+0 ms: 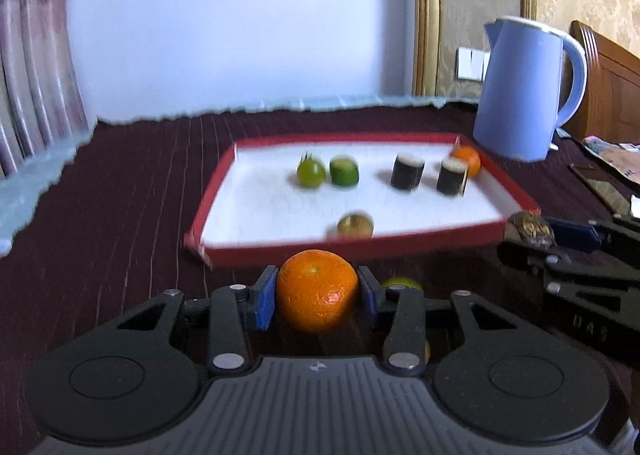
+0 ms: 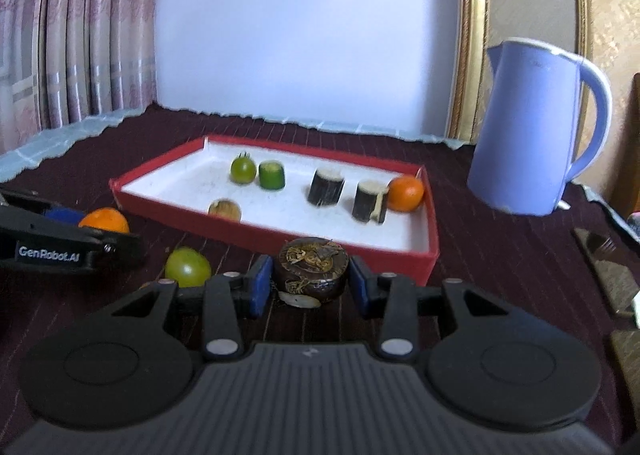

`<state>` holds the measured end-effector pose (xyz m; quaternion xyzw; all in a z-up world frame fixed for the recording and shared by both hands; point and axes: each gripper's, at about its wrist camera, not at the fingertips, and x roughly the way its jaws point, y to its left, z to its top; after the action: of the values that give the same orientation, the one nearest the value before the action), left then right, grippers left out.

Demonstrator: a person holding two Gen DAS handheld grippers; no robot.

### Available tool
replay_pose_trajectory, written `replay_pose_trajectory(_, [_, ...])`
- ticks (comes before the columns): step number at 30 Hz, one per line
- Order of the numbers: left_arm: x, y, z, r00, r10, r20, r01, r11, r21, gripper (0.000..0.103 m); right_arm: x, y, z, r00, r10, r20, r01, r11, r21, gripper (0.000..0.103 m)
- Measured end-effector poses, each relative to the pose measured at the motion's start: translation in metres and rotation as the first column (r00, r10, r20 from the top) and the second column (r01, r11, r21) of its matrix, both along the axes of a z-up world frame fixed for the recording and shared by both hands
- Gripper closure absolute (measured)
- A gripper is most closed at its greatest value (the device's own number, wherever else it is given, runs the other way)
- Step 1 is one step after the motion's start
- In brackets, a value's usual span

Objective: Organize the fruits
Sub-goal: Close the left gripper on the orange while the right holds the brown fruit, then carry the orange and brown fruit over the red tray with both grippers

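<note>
Two tongs are loaded: left tongs (image 1: 317, 297) pinch an orange (image 1: 317, 291), right tongs (image 2: 308, 281) clamp a dark brown round fruit (image 2: 311, 269). Straight ahead lies the red tray (image 2: 434, 223), nearer the right; one green fruit (image 2: 188, 267) sits on the tabletop.

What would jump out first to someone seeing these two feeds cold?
Probably the two loaded grippers: the left gripper is closed on a bright orange, and the right gripper clamps a dark brown round fruit, both just short of the near wall of the red tray. Next, the tall blue kettle standing to the right of the tray, and one green fruit still lying loose on the dark cloth.
</note>
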<state>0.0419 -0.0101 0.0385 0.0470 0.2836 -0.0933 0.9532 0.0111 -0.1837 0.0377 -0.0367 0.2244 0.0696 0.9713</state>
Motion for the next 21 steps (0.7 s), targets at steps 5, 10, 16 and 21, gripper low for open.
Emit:
replay_pose_trajectory(5, [0.004,-0.015,0.008,0.999,0.02,0.036,-0.021,1.0,0.022,0.062,-0.004,-0.005,0.01,0.999,-0.032,0.033,0.031,0.999,0.023,0.064])
replay_pose_trajectory(10, [0.013,-0.019,0.005,0.998,0.059,0.028,-0.06,0.997,0.039,0.062,-0.003,-0.008,0.01,0.998,-0.045,0.04,0.044,0.999,0.031,0.064])
replay_pose_trajectory(16, [0.028,-0.018,0.005,0.99,0.138,0.037,-0.14,0.989,0.055,0.062,0.001,-0.01,0.018,0.997,-0.052,0.064,0.05,0.998,0.036,0.064])
replay_pose_trajectory(21, [0.036,-0.014,0.003,0.987,0.159,0.022,-0.16,0.985,0.058,0.062,0.003,-0.008,0.018,0.997,-0.049,0.063,0.047,0.998,0.033,0.064])
